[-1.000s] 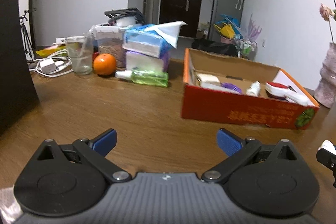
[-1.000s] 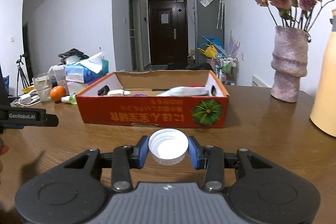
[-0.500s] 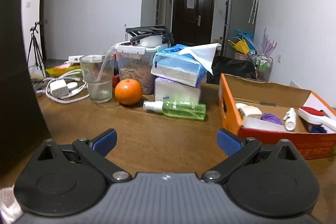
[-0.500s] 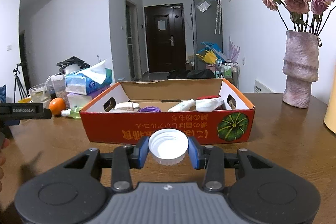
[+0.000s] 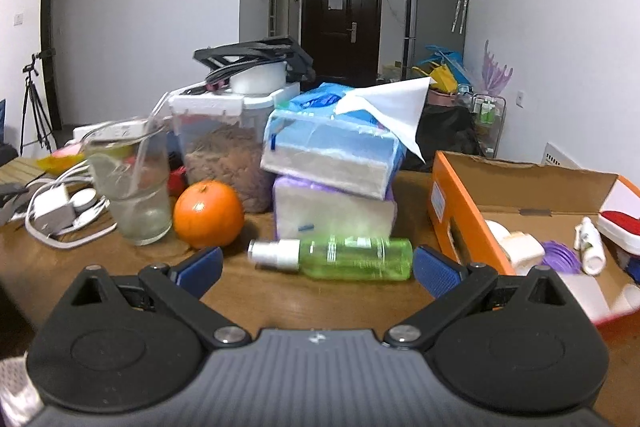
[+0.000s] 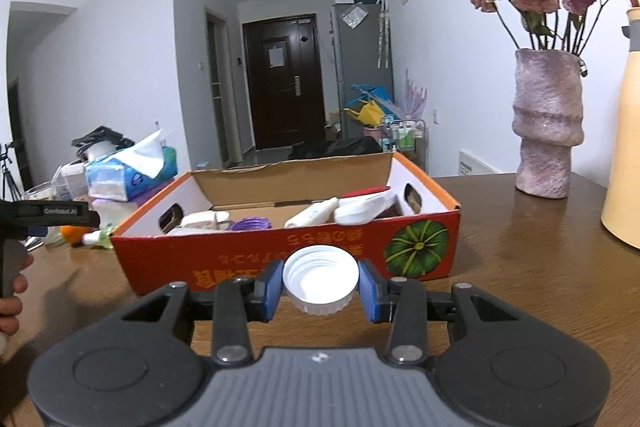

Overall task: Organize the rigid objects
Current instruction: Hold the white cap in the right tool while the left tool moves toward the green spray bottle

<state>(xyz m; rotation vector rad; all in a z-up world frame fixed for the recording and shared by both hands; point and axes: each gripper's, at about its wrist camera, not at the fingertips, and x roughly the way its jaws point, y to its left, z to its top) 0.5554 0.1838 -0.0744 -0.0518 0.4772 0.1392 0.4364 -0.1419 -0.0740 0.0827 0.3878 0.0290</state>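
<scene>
Progress looks partial. Orange-red open cardboard box (image 6: 288, 263) on the brown wooden table (image 6: 520, 267) already holds several things: a purple ribbed round piece (image 6: 250, 224), a small white tube-like bottle (image 6: 312, 213), a white and red flat item (image 6: 368, 201) and a pale cream block (image 6: 204, 218). Right claw (image 6: 320, 287) is clamped on a white ribbed plastic bottle cap (image 6: 320, 281), held just in front of the box's near wall, above the table, not yet over the opening. I judge the cap goes in next.

Left claw (image 5: 316, 263) is spread wide, gripping nothing, pointed at a clear green plastic spray bottle (image 5: 344, 259) lying on its side on the table, just beside the box's left wall. Bottle sits between the blue fingertips (image 5: 200, 267) in view, but no contact visible.

Still out on the table: an orange round fruit (image 5: 208, 213), a clear drinking glass (image 5: 130, 187), stacked soft tissue packs (image 5: 332, 171), a clear lidded food tub (image 5: 228, 155), white charger and cables (image 5: 52, 207). Which of these count as rigid targets I cannot tell. So the cap and green bottle are likely left, maybe more.
</scene>
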